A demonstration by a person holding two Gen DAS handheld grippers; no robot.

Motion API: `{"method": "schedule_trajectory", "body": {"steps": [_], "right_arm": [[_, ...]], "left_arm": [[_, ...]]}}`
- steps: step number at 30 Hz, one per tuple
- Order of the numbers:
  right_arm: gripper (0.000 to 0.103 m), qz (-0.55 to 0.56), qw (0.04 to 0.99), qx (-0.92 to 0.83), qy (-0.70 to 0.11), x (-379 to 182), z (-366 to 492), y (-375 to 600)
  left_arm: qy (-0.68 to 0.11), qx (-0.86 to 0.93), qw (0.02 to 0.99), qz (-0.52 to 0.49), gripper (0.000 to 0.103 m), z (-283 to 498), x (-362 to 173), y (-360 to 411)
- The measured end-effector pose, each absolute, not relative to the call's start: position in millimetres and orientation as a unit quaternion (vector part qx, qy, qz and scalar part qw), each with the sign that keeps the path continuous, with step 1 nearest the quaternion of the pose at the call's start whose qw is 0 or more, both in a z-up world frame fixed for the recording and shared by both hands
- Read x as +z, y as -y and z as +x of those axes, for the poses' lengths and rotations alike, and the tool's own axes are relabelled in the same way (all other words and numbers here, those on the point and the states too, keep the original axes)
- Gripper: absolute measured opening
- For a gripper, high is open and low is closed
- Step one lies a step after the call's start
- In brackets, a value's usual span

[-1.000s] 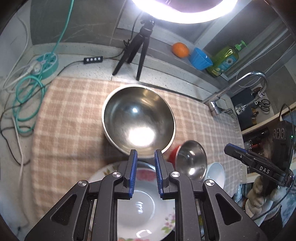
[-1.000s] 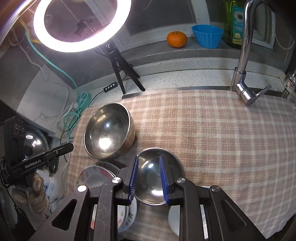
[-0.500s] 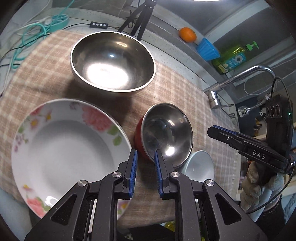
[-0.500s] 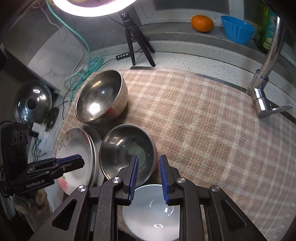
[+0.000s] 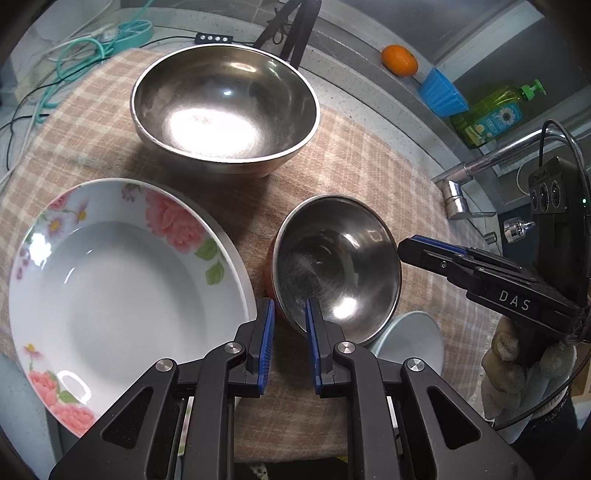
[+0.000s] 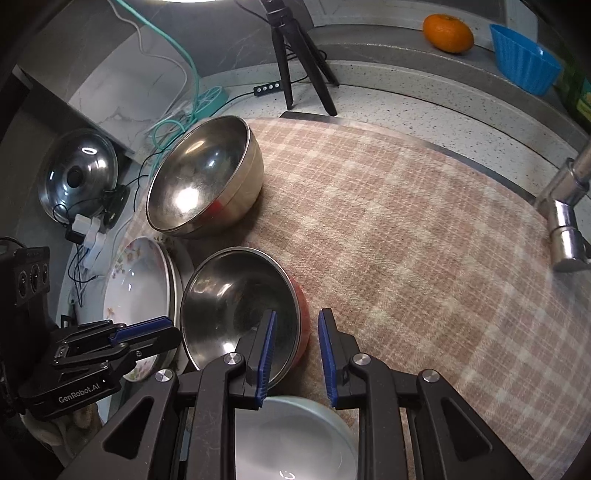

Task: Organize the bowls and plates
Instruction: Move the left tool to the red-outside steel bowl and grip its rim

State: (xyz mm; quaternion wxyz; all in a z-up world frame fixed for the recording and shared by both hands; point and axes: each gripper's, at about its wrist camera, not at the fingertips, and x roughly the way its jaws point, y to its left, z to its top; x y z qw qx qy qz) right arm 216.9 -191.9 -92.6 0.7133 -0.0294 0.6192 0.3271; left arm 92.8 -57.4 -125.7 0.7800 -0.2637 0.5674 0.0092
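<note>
A small steel bowl [image 5: 336, 273] with a red outside stands on the checked cloth [image 5: 369, 166], overlapping a white bowl [image 5: 410, 343]. My left gripper [image 5: 290, 325] is open only narrowly, its pads astride the bowl's near-left rim. My right gripper [image 6: 295, 343] is also narrowly open, astride the opposite rim of the small bowl [image 6: 229, 302], with cloth showing in the gap. A floral plate [image 5: 122, 295] lies to the left and a large steel bowl [image 5: 225, 110] behind. Each view shows the other gripper at the bowl's side: the right gripper [image 5: 402, 249] and the left gripper [image 6: 173, 334].
Beyond the cloth stand a black tripod [image 6: 291, 55], an orange [image 6: 448, 32], a blue cup [image 6: 524, 59] and a green soap bottle [image 5: 491, 110]. A faucet [image 6: 569, 206] juts in at the right. A pot lid [image 6: 79, 173] and cables [image 5: 74, 55] lie at the left.
Both grippers have sunk and rolled. The left one moved from over the plate and large bowl to the small bowl's rim; the right one slid to that bowl's other side.
</note>
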Motion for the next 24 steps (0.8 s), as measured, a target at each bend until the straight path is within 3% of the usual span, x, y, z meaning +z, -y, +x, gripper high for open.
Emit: {"method": "schedule_trajectory", "body": {"steps": [16,24], "right_arm": [[0.021,-0.032,0.686,0.338,-0.643,-116,221,188],[0.009,-0.035,0.68,0.333,-0.652,-121,219,183]], "left_arm": [[-0.582,0.019,0.774,-0.25,0.012,106,-133,58],[-0.581,0.019,0.774,-0.25,0.008,109,-135,56]]}}
